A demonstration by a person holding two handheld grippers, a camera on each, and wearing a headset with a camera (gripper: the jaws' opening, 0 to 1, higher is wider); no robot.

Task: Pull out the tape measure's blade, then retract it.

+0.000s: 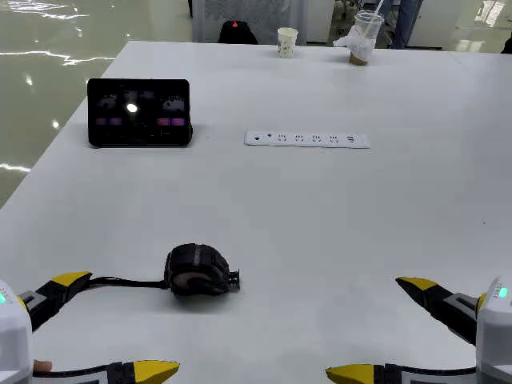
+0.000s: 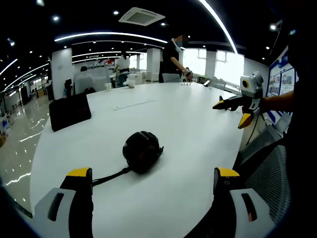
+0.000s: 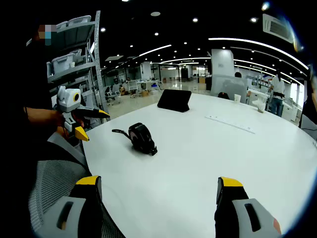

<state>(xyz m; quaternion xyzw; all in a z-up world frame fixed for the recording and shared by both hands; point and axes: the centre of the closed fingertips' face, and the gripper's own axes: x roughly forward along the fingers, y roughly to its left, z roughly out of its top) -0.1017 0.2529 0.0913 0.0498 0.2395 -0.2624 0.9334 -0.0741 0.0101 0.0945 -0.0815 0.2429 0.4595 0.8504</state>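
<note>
Head view: tape measure [image 1: 198,270] being left on worktop [image 1: 336,216], near left gripper [image 1: 126,322].
Jaws: both prs being held wide, empty.
Approach: it's best pinned w/ left, blade tip [image 1: 235,279] pulled w/ right gripper [image 1: 368,327].

**Tape measure by the near edge, between the two grippers**

The tape measure [image 1: 198,271] lies on the table [image 1: 320,208] close to its near edge, left of the middle; its cord [image 1: 124,282] trails left toward the left gripper [image 1: 120,324], over the near edge on the left; the right gripper [image 1: 374,327] is over the near edge on the right, well apart from the tape measure; a tablet [image 1: 138,112] stands near the left edge, farther back; a power strip [image 1: 307,139] lies to its right, mid-surface; a paper cup [image 1: 287,42] and a plastic cup [image 1: 360,40] stand along the far edge.
</note>
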